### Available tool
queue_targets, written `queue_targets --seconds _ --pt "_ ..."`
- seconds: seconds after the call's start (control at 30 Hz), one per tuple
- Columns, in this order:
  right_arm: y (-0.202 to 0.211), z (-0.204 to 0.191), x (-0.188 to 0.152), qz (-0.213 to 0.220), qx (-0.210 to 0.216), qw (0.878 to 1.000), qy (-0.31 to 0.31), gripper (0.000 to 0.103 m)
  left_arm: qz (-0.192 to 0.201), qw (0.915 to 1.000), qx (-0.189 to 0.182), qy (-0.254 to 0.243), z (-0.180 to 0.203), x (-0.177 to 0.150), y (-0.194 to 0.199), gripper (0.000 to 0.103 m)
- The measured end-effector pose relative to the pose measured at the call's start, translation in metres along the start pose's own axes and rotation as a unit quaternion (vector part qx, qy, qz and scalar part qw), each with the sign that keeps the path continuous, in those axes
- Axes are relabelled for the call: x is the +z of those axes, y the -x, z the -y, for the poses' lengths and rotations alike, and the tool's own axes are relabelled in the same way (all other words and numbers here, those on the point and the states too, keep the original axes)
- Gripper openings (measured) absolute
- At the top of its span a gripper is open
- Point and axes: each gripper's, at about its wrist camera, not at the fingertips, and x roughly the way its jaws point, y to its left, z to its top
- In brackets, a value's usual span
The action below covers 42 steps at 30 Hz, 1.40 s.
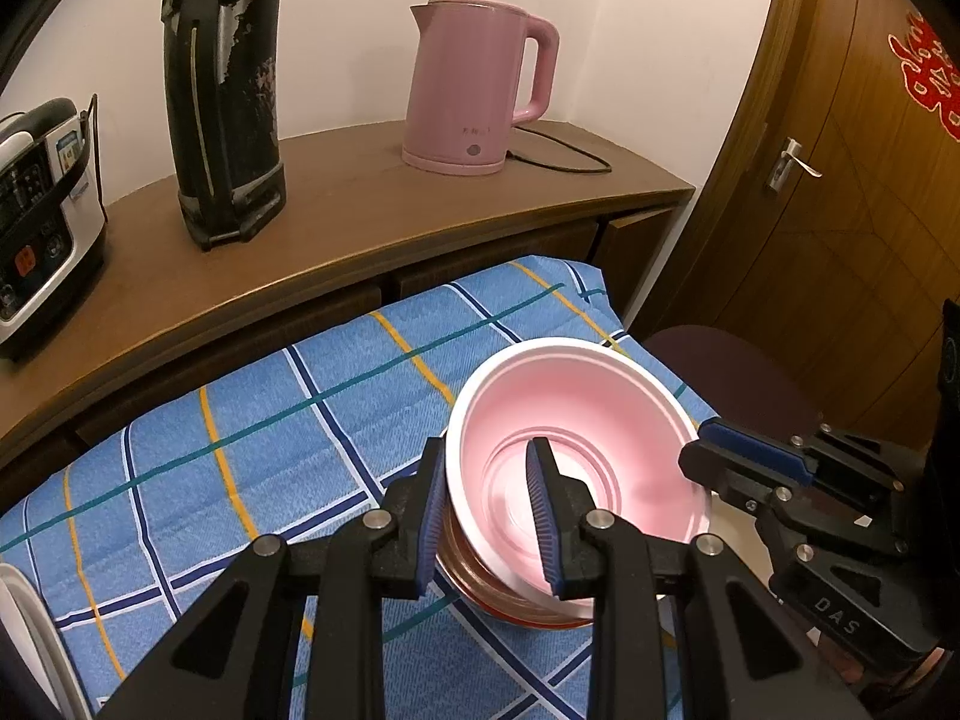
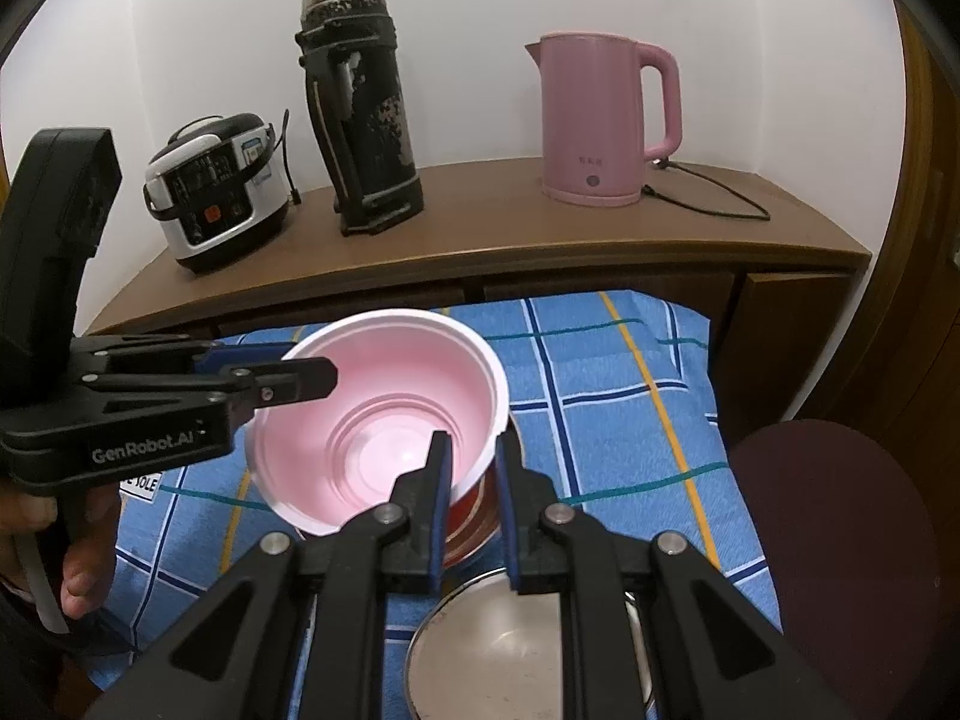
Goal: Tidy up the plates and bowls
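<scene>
A bowl, pink inside with a white rim (image 1: 576, 396) (image 2: 390, 378), hangs tilted over the blue checked cloth (image 1: 252, 438). My left gripper (image 1: 486, 450) (image 2: 300, 366) is shut on its left rim, one finger outside the wall and one inside. At the opposite rim my right gripper (image 2: 473, 441) (image 1: 702, 447) is shut in the same way. A red-brown wall (image 1: 510, 600) (image 2: 474, 516) shows below the pink bowl; I cannot tell whether it is this bowl's outside or another bowl under it. A steel bowl (image 2: 498, 654) lies on the cloth beneath my right gripper.
Behind the table a wooden sideboard (image 2: 480, 246) carries a rice cooker (image 2: 216, 192), a black flask (image 2: 366, 114) and a pink kettle (image 2: 600, 120) with its cord. A dark round stool (image 2: 840, 540) stands at the right, near a wooden door (image 1: 840, 210). A white rim (image 1: 24, 630) shows at the cloth's left edge.
</scene>
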Motion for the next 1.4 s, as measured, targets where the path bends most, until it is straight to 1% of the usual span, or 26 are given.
queue_targets --seconds 0.87,1.4 --pt "-0.009 0.002 -0.004 -0.018 0.000 1.000 0.003 0.015 -0.022 0.9997 0.005 -0.005 -0.002 -0.004 -0.015 0.029" --pt "-0.010 0.002 -0.004 -0.019 0.000 1.000 0.002 0.015 -0.025 0.9996 0.006 -0.007 -0.003 -0.005 -0.020 0.029"
